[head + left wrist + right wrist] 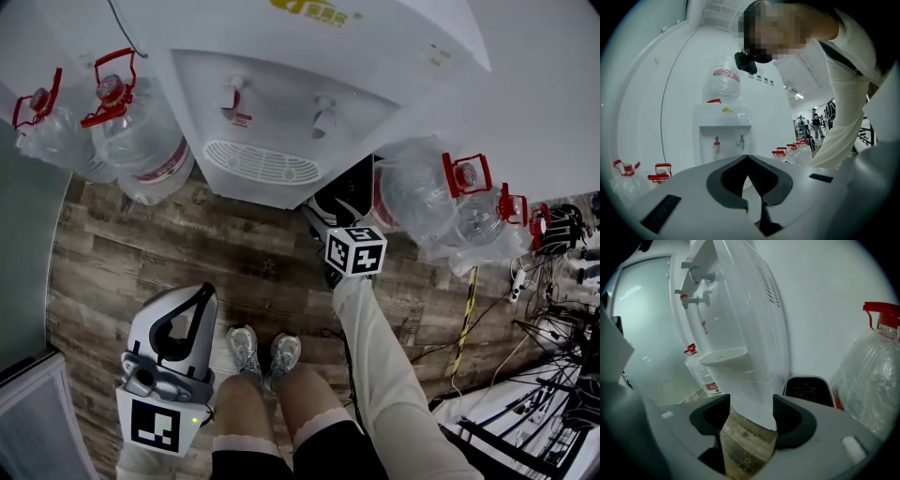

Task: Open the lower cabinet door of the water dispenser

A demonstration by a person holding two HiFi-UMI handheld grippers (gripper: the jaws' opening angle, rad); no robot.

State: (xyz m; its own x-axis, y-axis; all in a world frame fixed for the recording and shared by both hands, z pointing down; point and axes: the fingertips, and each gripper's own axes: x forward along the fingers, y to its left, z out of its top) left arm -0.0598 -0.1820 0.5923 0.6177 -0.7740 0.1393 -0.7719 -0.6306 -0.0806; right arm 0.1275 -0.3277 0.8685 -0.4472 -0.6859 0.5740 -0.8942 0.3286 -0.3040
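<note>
The white water dispenser stands at the top of the head view, with two taps and a drip grille. Its lower cabinet door is the white front below the drip tray, and it looks closed. My right gripper is open low down at the door's bottom corner, which shows between the jaws without clear contact. From the head view, the right gripper reaches under the dispenser's right front. My left gripper hangs by the person's left leg, far from the dispenser. Its jaws meet at the tips with nothing between them.
Large water bottles with red handles stand left and right of the dispenser. A black-fronted box sits beside its base. Cables and a rack crowd the right floor. The person's feet stand on wood-look flooring. People stand far off.
</note>
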